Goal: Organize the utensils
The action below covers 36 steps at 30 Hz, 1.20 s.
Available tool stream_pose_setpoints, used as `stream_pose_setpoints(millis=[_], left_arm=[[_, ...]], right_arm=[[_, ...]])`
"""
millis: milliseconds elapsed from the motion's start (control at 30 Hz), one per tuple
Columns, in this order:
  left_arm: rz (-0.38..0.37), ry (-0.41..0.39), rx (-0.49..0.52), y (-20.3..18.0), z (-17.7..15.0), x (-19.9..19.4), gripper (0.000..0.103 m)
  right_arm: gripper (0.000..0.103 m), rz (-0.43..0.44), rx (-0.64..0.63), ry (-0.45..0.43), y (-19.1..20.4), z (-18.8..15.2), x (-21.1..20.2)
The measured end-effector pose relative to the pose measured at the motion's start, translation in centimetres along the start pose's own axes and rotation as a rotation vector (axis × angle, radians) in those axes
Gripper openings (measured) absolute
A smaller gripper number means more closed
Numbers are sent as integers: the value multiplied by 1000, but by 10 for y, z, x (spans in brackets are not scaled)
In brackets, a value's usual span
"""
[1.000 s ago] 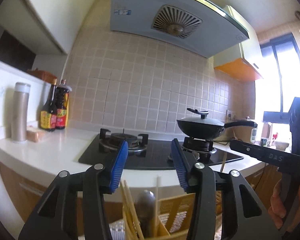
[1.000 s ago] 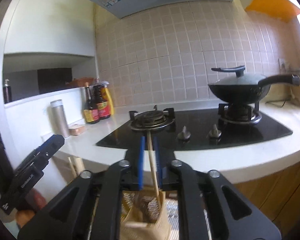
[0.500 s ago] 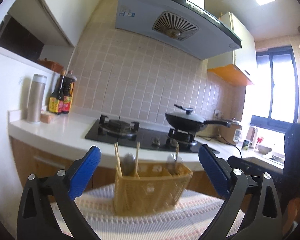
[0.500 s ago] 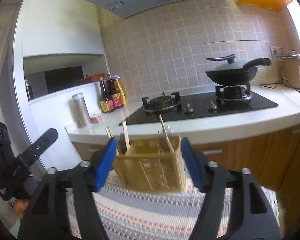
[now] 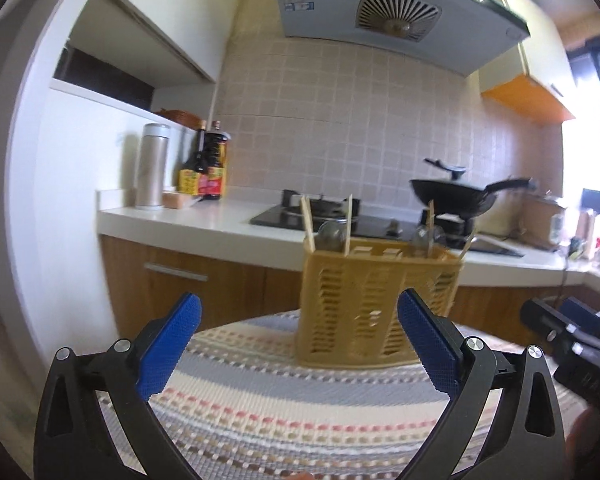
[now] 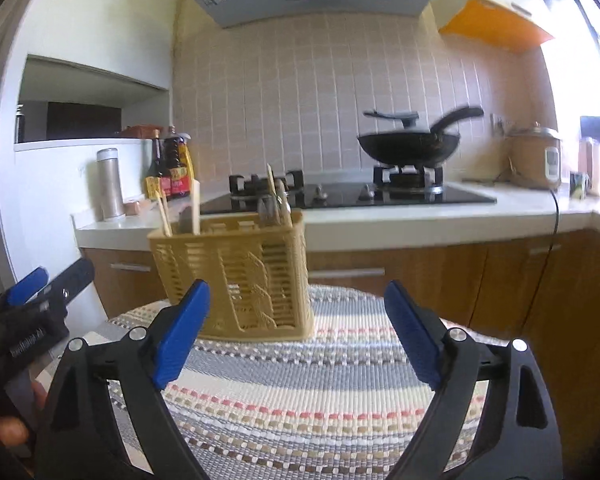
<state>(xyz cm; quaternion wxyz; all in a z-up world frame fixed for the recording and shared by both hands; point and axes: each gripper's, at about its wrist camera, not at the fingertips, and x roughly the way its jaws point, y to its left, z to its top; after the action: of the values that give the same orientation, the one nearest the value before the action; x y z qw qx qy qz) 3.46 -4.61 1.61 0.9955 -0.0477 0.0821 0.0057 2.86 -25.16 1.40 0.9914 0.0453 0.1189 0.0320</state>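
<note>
A yellow slotted utensil basket (image 5: 376, 304) (image 6: 236, 276) stands on a round table covered with a striped woven mat (image 5: 300, 400) (image 6: 300, 380). Wooden chopsticks (image 5: 307, 220) (image 6: 196, 208) and metal spoons (image 5: 330, 234) stick up out of it. My left gripper (image 5: 298, 304) is wide open and empty, a short way in front of the basket. My right gripper (image 6: 297, 292) is also empty, held back from the basket and slightly to its right, and its jaws are still opening. Each gripper shows at the edge of the other's view (image 5: 572, 344) (image 6: 36, 292).
Behind the table runs a white kitchen counter (image 6: 420, 220) over wooden cabinets. It carries a black gas hob (image 6: 340, 196), a lidded wok (image 6: 408, 146), sauce bottles (image 5: 206, 168), a steel flask (image 5: 152, 166) and a rice cooker (image 6: 536, 158).
Both grippers have drawn back and down from above the basket. The right one let go of the chopstick, which now stands in the basket. Both jaws have opened wide.
</note>
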Motion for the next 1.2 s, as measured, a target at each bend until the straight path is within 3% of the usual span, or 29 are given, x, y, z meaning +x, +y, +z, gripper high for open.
stream_pose_setpoints(millis=[133, 233, 633, 1200], left_arm=[[64, 23, 65, -6, -9, 10, 95], [71, 92, 83, -7, -14, 21, 95], [44, 51, 151, -15, -19, 10, 95], [5, 65, 80, -4, -17, 11, 95]], right_arm=[[84, -16, -7, 49, -5, -10, 16], [84, -23, -6, 83, -6, -13, 25], [84, -23, -59, 92, 5, -15, 25], [85, -25, -62, 88, 5, -15, 22]])
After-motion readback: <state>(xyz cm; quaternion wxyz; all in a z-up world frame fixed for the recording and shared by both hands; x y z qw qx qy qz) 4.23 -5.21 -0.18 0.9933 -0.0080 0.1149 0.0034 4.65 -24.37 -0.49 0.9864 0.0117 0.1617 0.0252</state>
